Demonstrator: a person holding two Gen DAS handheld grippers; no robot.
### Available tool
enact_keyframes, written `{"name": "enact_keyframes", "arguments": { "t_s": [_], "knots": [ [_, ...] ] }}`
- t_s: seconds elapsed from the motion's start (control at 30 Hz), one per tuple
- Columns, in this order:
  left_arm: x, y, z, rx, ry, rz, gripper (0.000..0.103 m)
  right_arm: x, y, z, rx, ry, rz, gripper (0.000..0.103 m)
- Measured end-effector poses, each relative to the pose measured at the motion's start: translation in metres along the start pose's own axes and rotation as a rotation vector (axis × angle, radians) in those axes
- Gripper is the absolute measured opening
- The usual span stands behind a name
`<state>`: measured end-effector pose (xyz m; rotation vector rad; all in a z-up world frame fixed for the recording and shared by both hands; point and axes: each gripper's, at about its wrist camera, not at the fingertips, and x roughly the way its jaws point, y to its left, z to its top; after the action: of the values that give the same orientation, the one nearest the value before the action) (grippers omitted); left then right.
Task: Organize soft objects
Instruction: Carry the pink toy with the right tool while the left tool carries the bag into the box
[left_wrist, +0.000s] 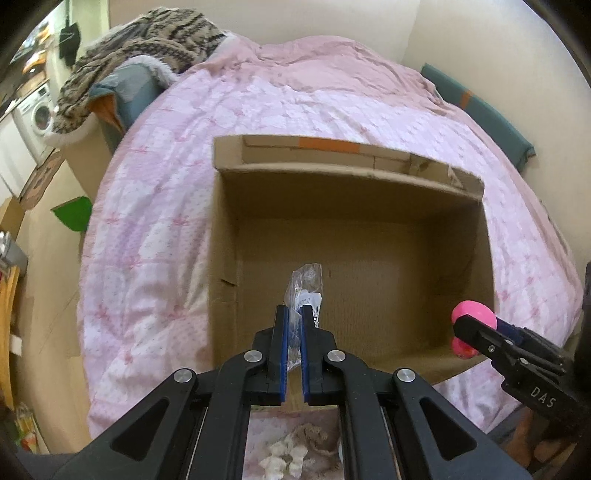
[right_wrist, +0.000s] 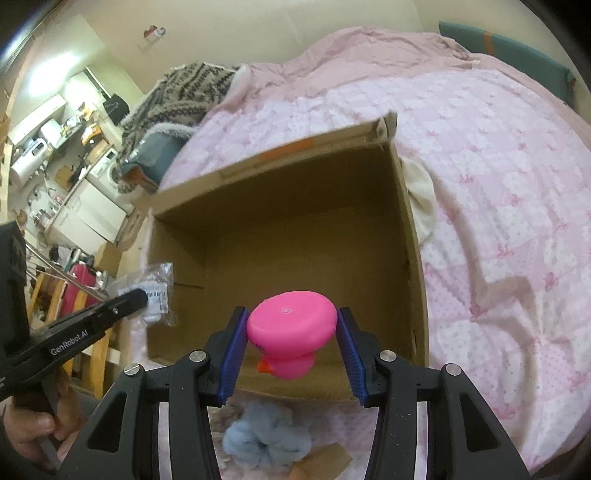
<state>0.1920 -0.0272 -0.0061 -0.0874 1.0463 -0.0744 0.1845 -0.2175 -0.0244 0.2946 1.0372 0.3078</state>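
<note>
Two claws in our hands, both loaded, both over an open cardboard box (left_wrist: 354, 229) that sits on a bed with a pink quilted cover (left_wrist: 159, 206) printed with small bows and dots. Box is plain corrugated brown, square in plan, flaps folded out, a strip of orange tape (left_wrist: 328, 144) along the far flap; inside we see only bare cardboard floor. Left claw (left_wrist: 294, 314): narrow, its blue ribbed pads pinched on a crinkly clear plastic packet (left_wrist: 306, 284) with a white barcode label; the packet sticks up past the fingertips, above the near left part of the box. Right claw (right_wrist: 290, 325): about half spread, pads pressed on either flank of a pink rubber duck (right_wrist: 291, 321), glossy and smooth, held upside down so the flat round base faces up and the orange beak (right_wrist: 264, 365) points down-left; it hangs over the near edge of the box. Below the right claw, on the quilt just outside the box, a fluffy pale-blue scrunchie (right_wrist: 266, 435). Below the left claw, a cream and tan knotted soft piece (left_wrist: 295, 446), partly hidden. Far left corner of the bed: a striped brown knit blanket (left_wrist: 140, 48), heaped.
</note>
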Motion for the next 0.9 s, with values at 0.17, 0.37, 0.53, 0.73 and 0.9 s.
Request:
{"name": "enact_keyframes", "arguments": {
  "t_s": [0.17,0.37,0.53,0.73,0.9],
  "knots": [
    [0.024,-0.002,-0.007,-0.007,0.048,-0.026,0.005,0.013,-0.003,-0.004,-0.007,0.027,-0.030,0.051],
    [0.038,0.000,-0.012,-0.012,0.075,-0.032,0.005,0.035,-0.005,-0.009,0.004,0.104,-0.036,0.051],
    [0.043,-0.002,-0.016,0.005,0.084,-0.030,0.006,0.048,-0.001,-0.011,-0.029,0.137,-0.058,0.051],
    [0.046,-0.008,-0.017,0.030,0.077,-0.031,0.006,0.053,0.002,-0.012,-0.047,0.150,-0.070,0.051],
    [0.049,-0.014,-0.021,0.055,0.072,-0.026,0.006,0.053,0.000,-0.012,-0.036,0.155,-0.068,0.051]
  ]
}}
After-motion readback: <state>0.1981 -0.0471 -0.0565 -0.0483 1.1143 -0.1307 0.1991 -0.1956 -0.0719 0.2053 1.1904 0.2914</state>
